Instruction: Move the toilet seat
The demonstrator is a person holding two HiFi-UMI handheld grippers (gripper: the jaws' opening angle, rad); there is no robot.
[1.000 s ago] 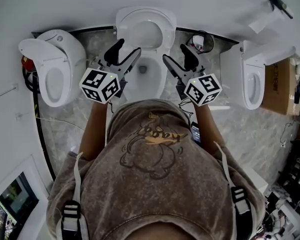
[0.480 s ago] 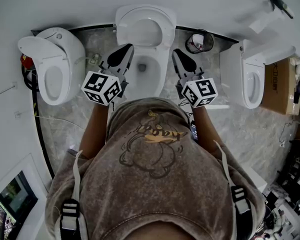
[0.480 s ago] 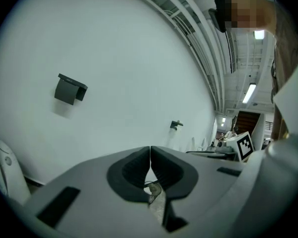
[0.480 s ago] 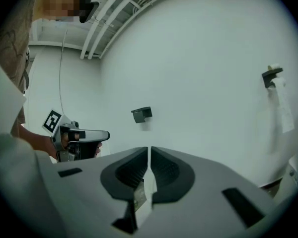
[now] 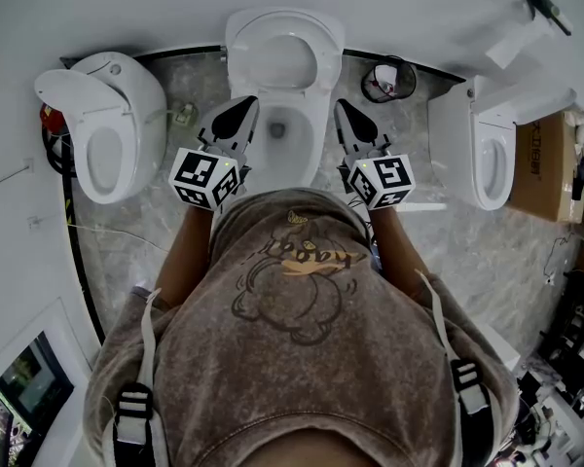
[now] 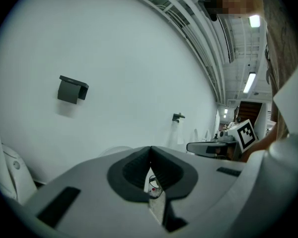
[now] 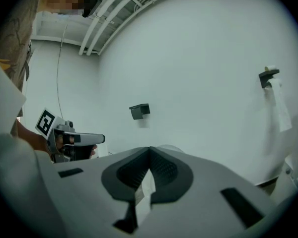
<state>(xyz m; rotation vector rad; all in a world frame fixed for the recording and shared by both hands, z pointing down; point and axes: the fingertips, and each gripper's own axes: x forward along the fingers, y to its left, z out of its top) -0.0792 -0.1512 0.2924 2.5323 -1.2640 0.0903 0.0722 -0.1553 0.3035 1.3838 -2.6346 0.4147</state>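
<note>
Grey marbled floor (image 5: 136,232) below a plain white wall (image 5: 127,8), with three white toilets in a row along it.

Left gripper (image 5: 238,115) clenched, jaws fully together, nothing between them. Held just beside the left edge of the middle bowl (image 5: 284,159), pointing toward the far wall. Right gripper (image 5: 350,115) clenched too, jaws only just drawn fully together, also empty. Held just beside the right edge of the same bowl.

Toilet seat (image 5: 328,66) a little beyond both tips, seemingly raised and leaning back at the far side against the wall. Not touched by either gripper.

Risks, as a judgement:
- With jaws shut, no real grasp possible on the seat rim, only a push or a hook with the tips.
- Likely to slip on the smooth plastic, then to let the seat drop and slam onto the bowl.
- Better to open first and take the rim evenly from both sides. An uneven pull likely to twist the hinge.

Containers:
- Middle bowl open, a little water low inside.
- Small wire bin (image 5: 389,81) on the floor, just right of the raised seat, holding something pale with a red spot. Not clear enough to name.
- Cardboard box (image 5: 545,168) at the right edge, beyond the right toilet (image 5: 492,163), contents hidden.
</note>
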